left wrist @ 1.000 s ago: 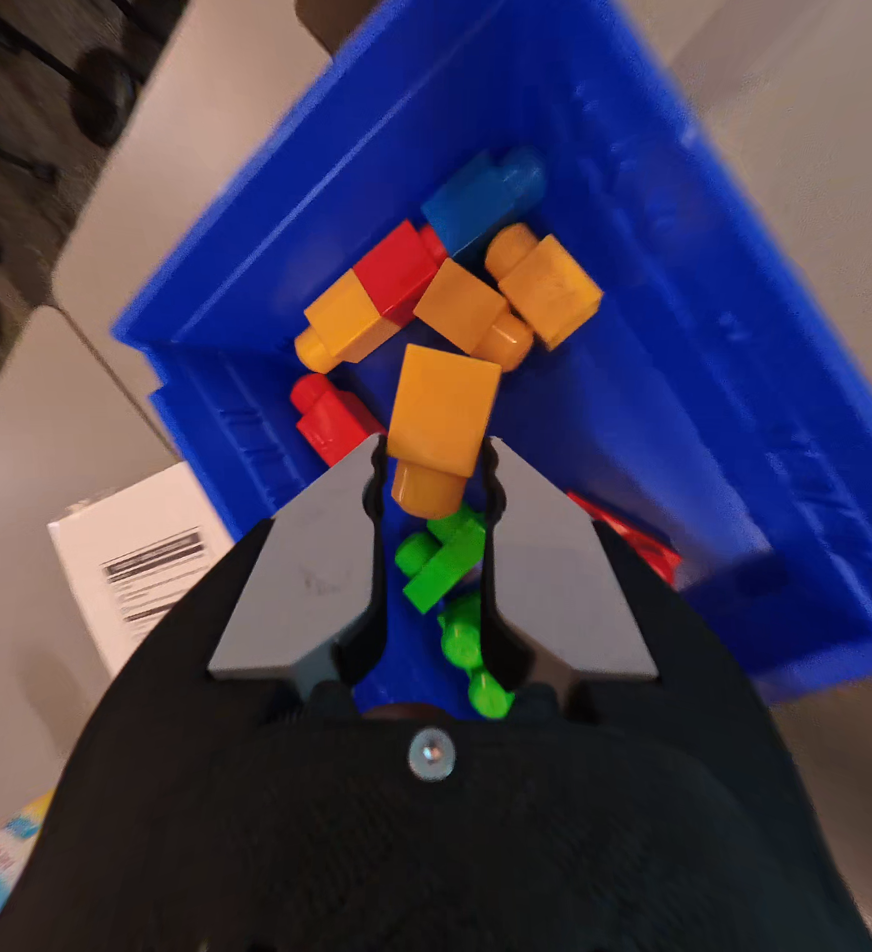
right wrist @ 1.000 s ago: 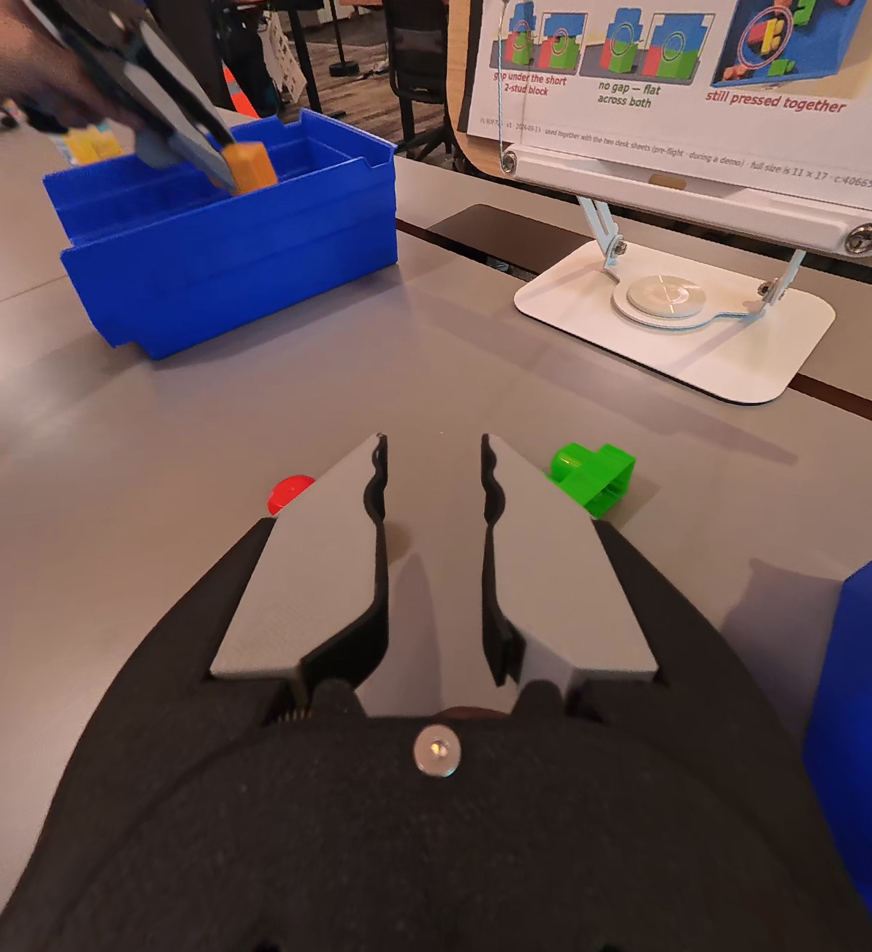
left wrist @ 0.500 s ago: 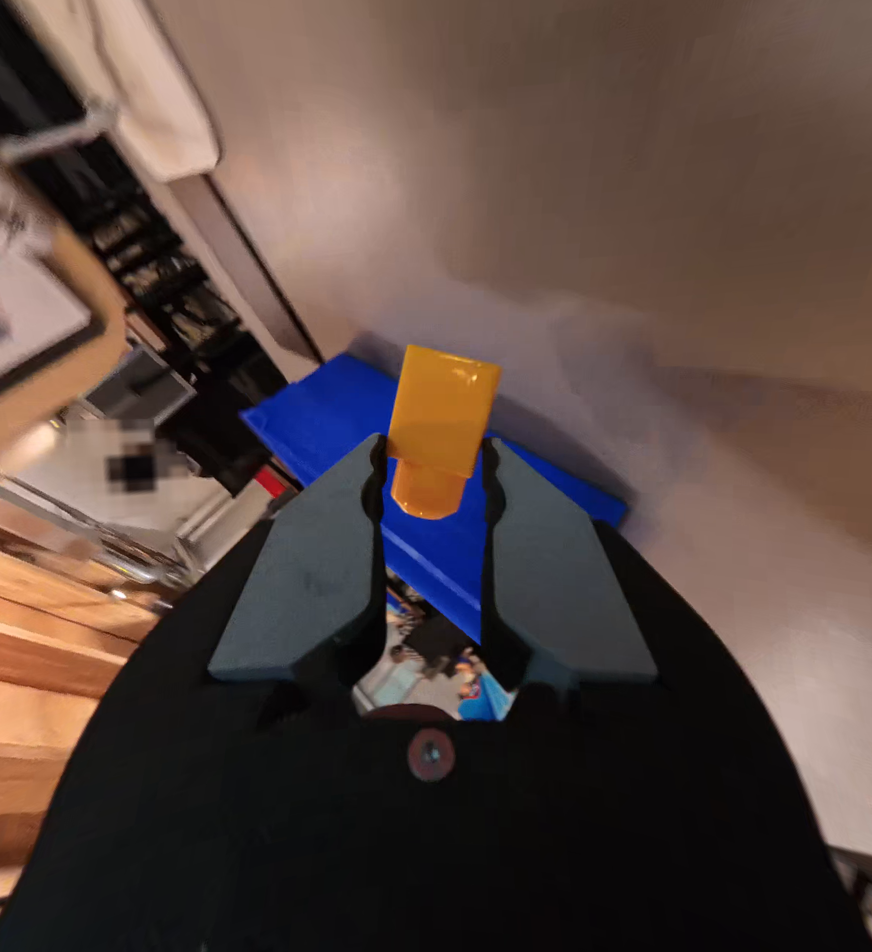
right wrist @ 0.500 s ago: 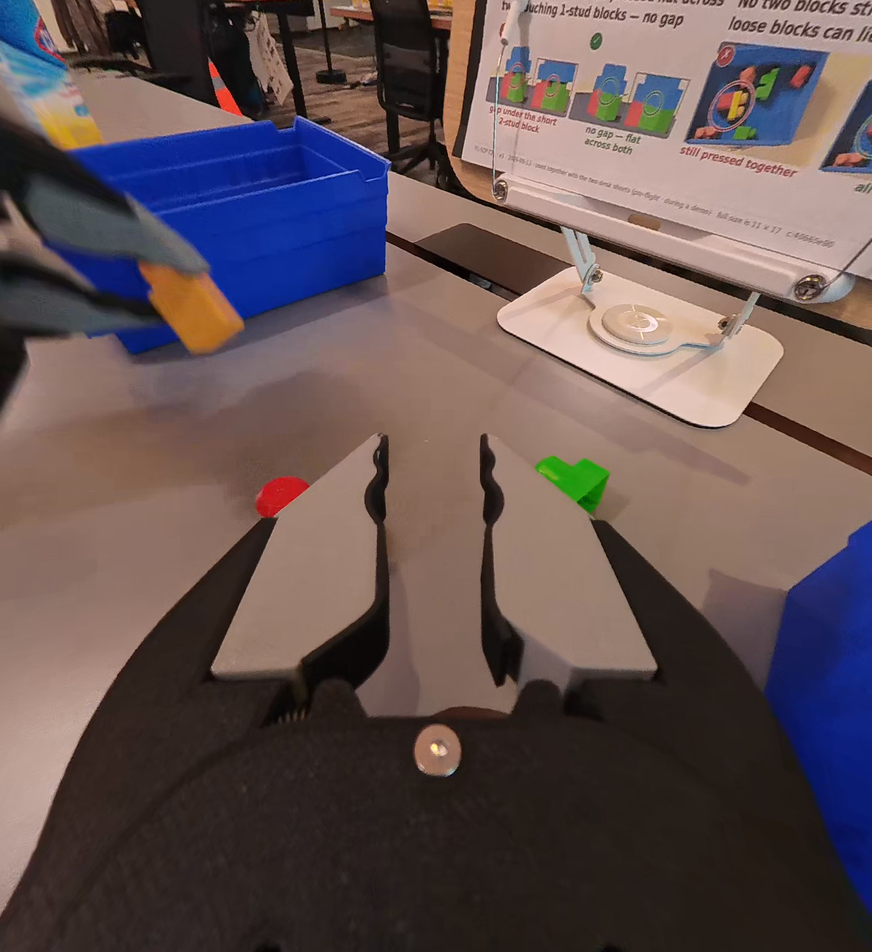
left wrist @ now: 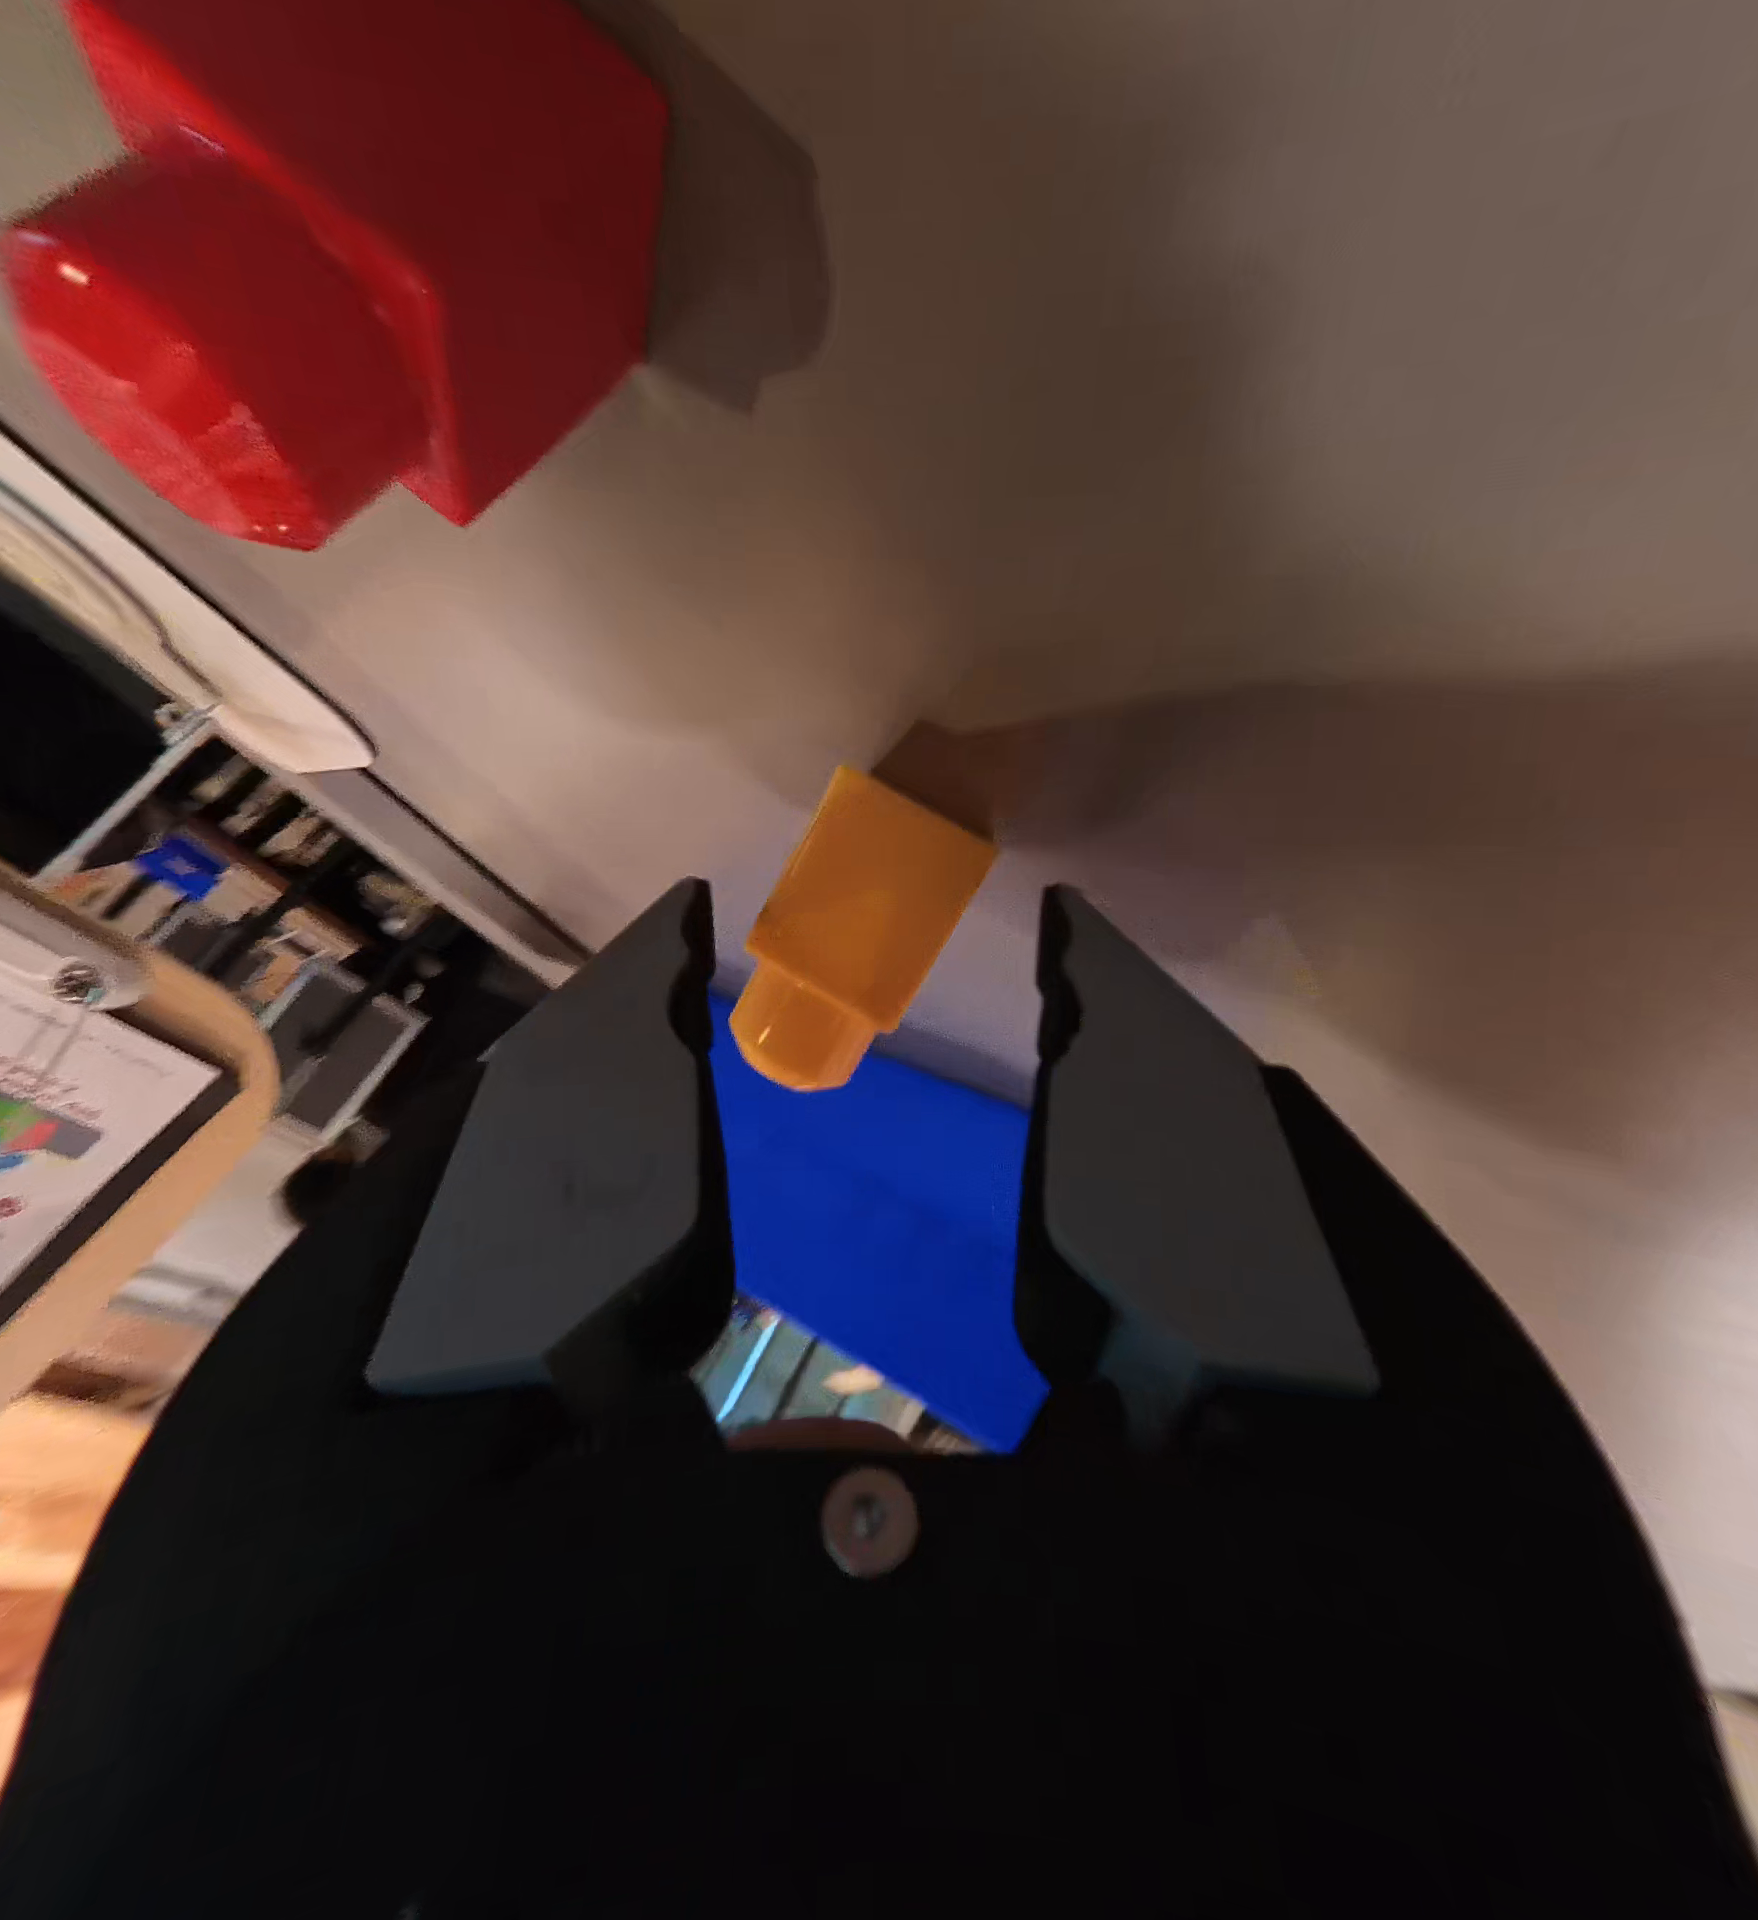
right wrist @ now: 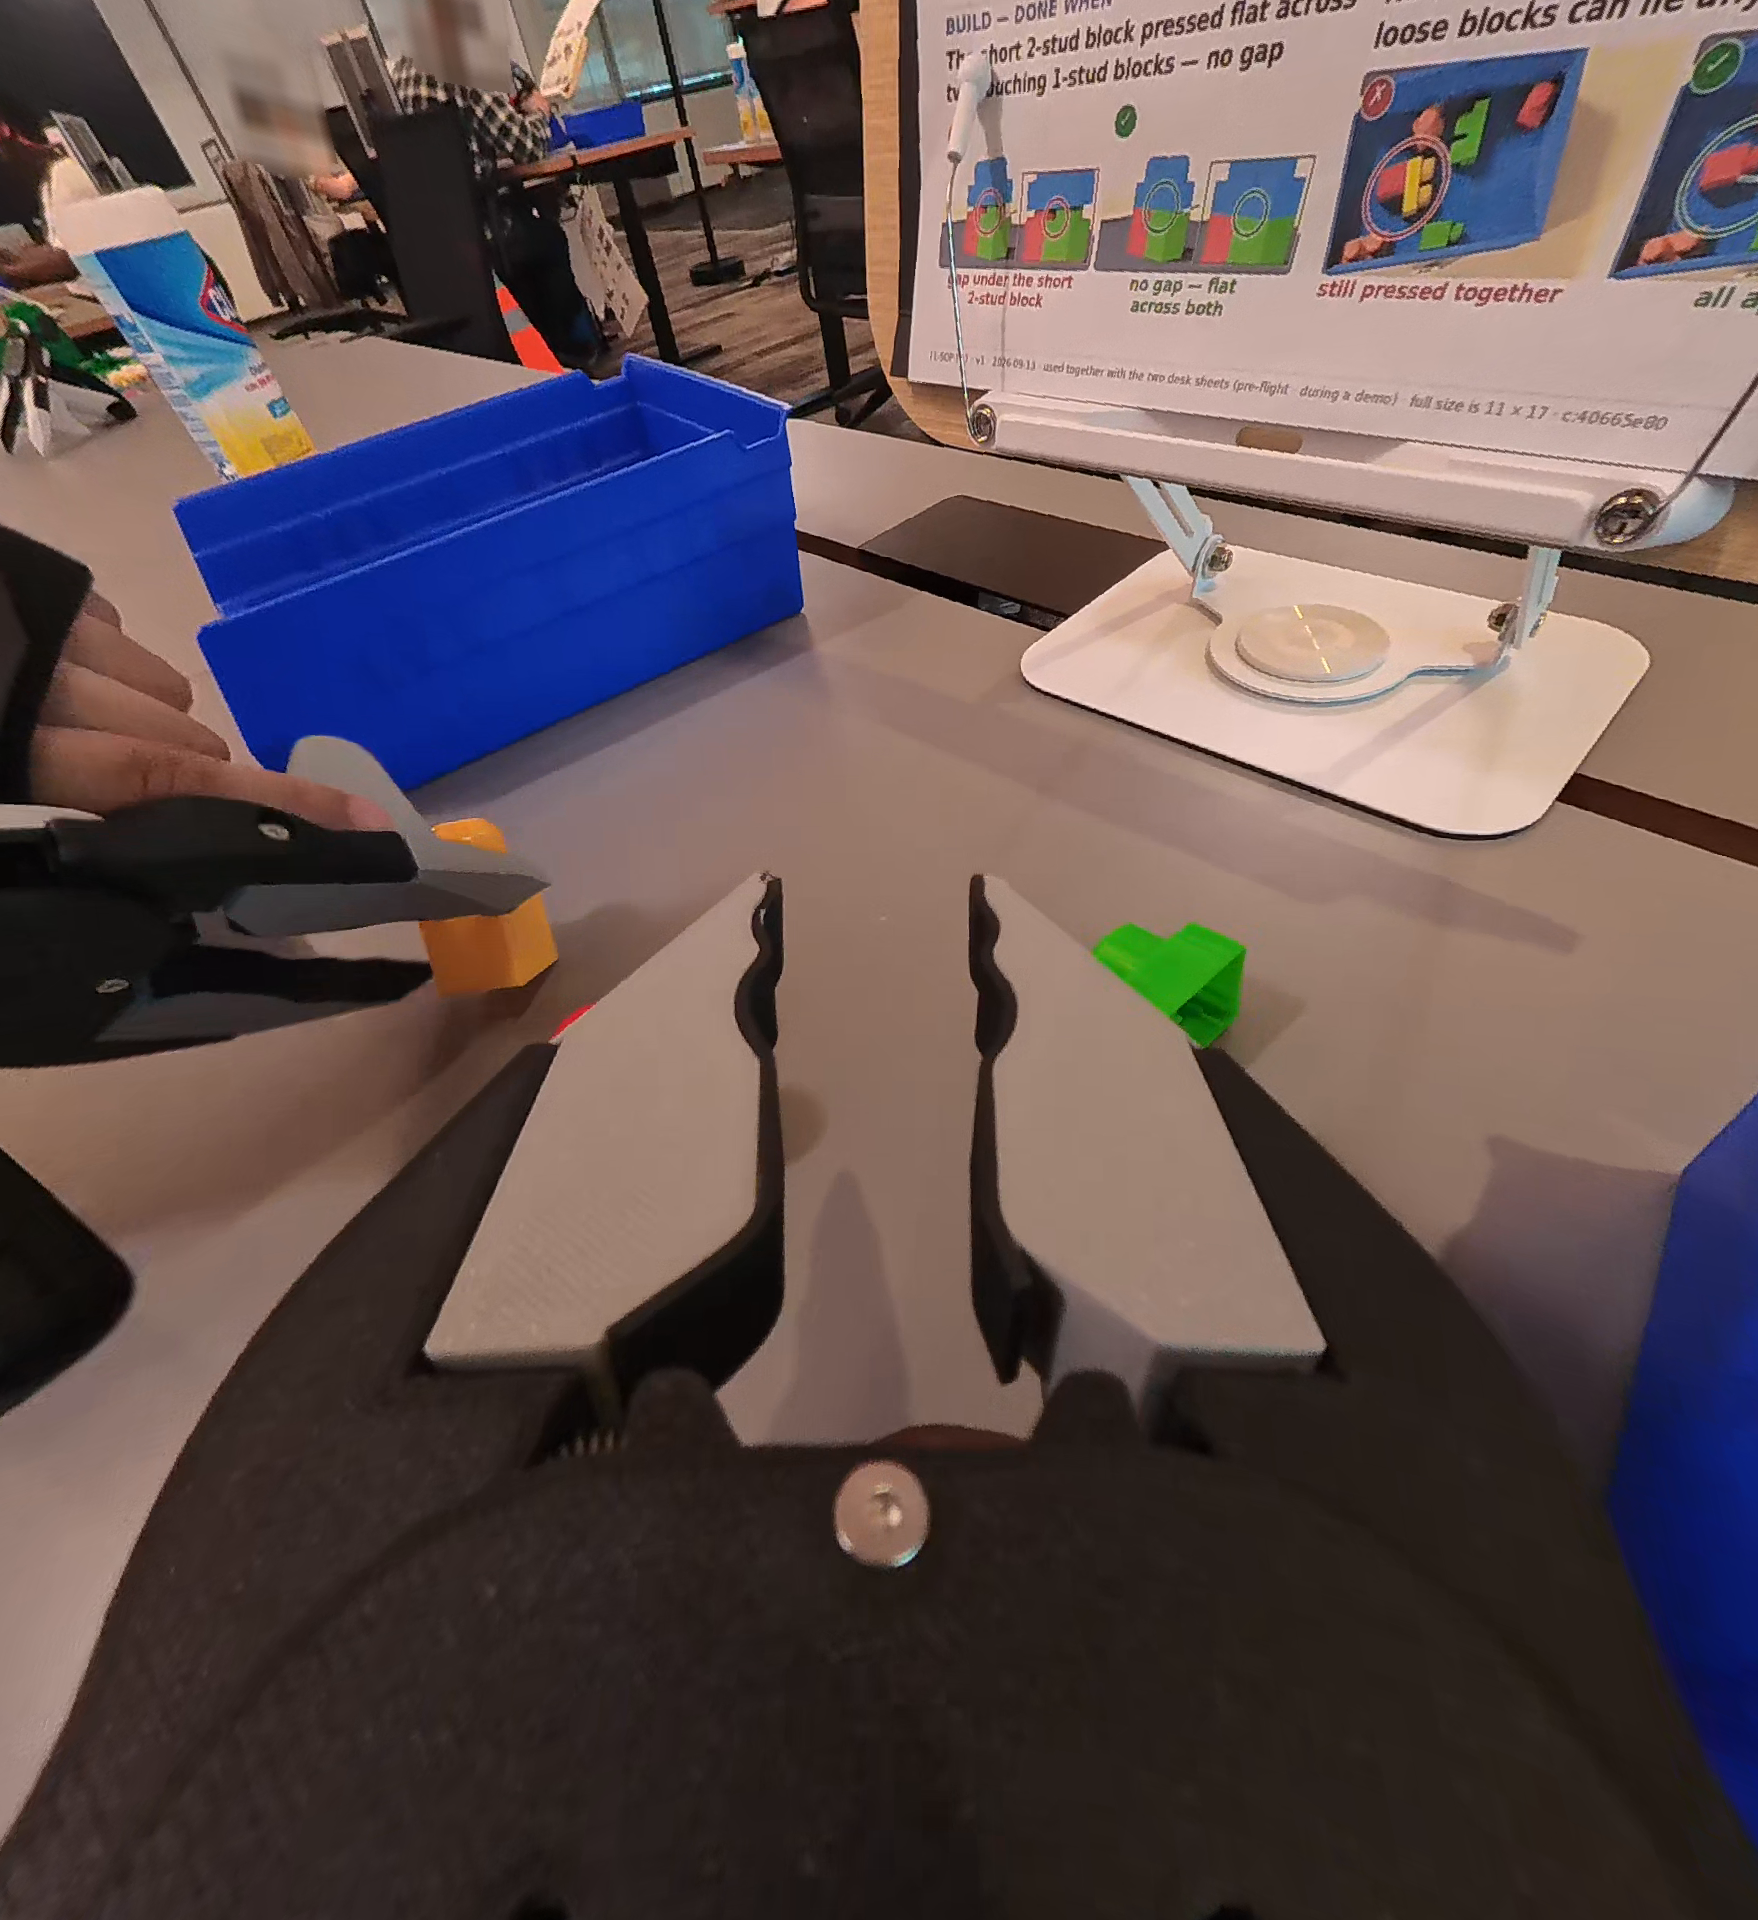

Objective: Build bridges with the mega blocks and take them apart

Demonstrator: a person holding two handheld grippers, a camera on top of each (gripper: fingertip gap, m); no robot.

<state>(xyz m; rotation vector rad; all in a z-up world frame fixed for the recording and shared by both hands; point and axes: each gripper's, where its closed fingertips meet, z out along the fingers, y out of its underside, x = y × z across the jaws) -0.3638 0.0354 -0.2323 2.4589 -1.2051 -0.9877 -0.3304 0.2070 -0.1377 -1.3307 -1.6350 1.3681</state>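
Observation:
My left gripper point(left wrist: 872, 899) is open around an orange one-stud block point(left wrist: 870, 925), which stands on the grey table with a gap at each finger. The right wrist view shows that block point(right wrist: 490, 940) upright on the table between the left gripper's fingers point(right wrist: 459, 868). A red one-stud block point(left wrist: 335, 260) stands on the table close beyond it; only a sliver of it point(right wrist: 574, 1023) shows in the right wrist view. A green block point(right wrist: 1176, 977) lies on its side just right of my right gripper point(right wrist: 872, 888), which is open, empty and low over the table.
A blue bin point(right wrist: 501, 623) stands at the back left, beyond the left gripper and the hand point(right wrist: 116, 717) holding it. A second blue bin point(right wrist: 1737, 1351) is at the right edge. A white stand point(right wrist: 1332, 665) with an instruction sheet is at the back right, a wipes canister point(right wrist: 189, 332) far left.
My left gripper carried the orange block out of the blue bin to the table by the red block, and its jaws opened off it. The right gripper stayed nearly still.

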